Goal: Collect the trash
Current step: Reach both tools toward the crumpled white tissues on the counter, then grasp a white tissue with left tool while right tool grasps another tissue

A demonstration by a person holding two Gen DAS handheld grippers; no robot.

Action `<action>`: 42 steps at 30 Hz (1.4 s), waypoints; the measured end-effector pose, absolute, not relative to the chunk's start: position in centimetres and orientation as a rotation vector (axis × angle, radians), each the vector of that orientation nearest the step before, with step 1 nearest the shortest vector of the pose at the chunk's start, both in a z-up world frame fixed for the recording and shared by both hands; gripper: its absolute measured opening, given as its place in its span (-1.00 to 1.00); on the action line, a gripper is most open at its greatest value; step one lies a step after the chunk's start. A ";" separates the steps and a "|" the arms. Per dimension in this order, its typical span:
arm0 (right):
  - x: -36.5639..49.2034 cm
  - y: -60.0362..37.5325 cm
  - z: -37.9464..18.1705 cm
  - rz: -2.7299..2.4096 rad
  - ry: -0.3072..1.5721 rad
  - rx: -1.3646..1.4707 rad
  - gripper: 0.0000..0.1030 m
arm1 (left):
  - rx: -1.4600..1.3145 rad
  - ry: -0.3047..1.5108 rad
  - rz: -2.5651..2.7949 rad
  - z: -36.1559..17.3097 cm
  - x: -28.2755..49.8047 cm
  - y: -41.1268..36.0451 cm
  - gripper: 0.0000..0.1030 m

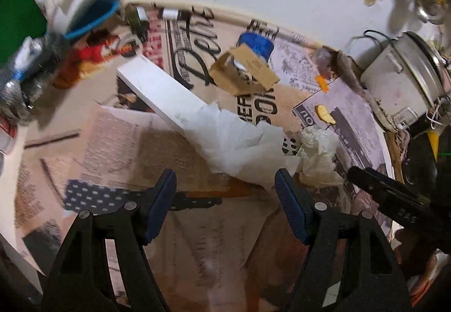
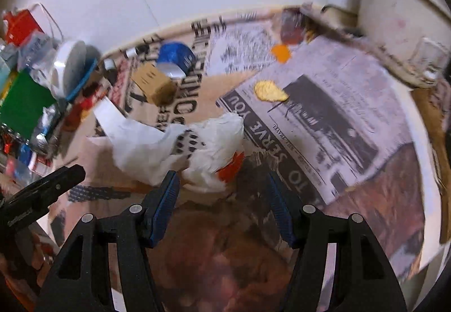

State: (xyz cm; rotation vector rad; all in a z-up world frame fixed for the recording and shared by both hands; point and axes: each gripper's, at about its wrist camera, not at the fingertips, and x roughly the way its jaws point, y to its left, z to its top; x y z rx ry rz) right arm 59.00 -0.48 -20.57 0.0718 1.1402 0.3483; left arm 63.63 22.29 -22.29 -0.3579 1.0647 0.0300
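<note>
Grippers angled down over tissue

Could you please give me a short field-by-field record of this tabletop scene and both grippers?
surface: newspaper-covered table
main trash: crumpled white tissue paper, lying loose
other litter: small brown cardboard box; yellow chip-like scrap
left gripper: open, empty, above the newspaper
right gripper: open, empty, near the tissue
</note>
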 end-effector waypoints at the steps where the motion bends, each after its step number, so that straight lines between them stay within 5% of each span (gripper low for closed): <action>1: 59.7 -0.4 -21.2 0.358 1.161 0.082 0.15 | -0.365 1.075 0.036 -22.9 64.3 21.9 0.38; 8: 61.9 0.8 -24.9 0.473 1.280 0.125 0.14 | -0.333 1.127 0.084 -25.8 67.2 20.2 0.38; 14: 61.8 0.8 -25.2 0.503 1.267 0.089 -0.19 | -0.347 1.169 0.072 -28.1 68.1 19.5 0.33; 24: 61.5 -0.6 -24.5 0.459 1.226 0.095 -0.48 | -0.383 1.133 0.009 -28.3 68.0 18.9 -0.79; 42: 53.7 -1.7 -17.3 0.287 1.000 0.221 -0.52 | -0.137 0.882 -0.174 -16.7 59.0 19.6 -0.87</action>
